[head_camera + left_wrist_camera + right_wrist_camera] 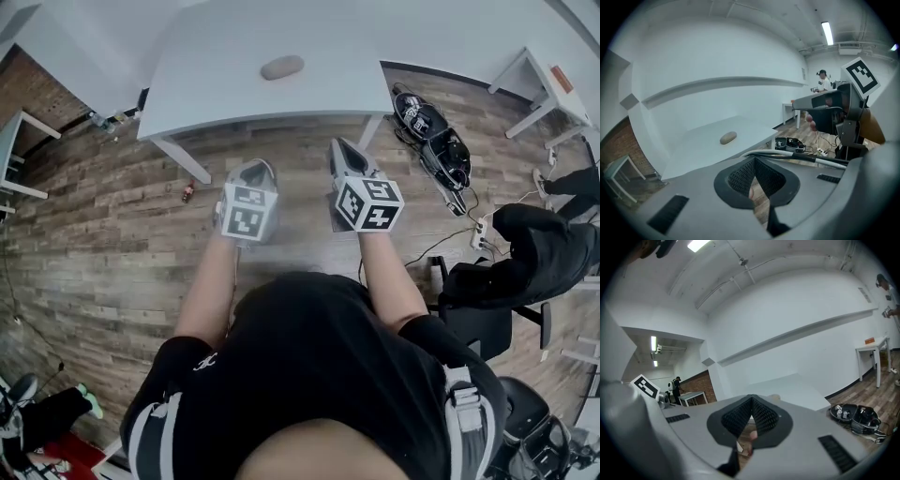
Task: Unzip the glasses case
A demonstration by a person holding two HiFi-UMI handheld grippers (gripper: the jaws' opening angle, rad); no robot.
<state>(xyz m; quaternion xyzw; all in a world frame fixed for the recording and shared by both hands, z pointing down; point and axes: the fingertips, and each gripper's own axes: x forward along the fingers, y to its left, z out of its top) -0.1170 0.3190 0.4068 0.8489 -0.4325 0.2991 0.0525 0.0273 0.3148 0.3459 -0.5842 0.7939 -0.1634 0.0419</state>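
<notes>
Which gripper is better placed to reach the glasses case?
Right, marginally: the right gripper reaches nearer the table and points almost at the glasses case; the left gripper is farther. Both shut, empty.

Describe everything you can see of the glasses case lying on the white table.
The small, oval, grey-brown glasses case lies flat and alone near the middle of the white rectangular table, long side across the head view. It looks rounded and matte; its zip is too small to make out. Only the tabletop touches it.
</notes>
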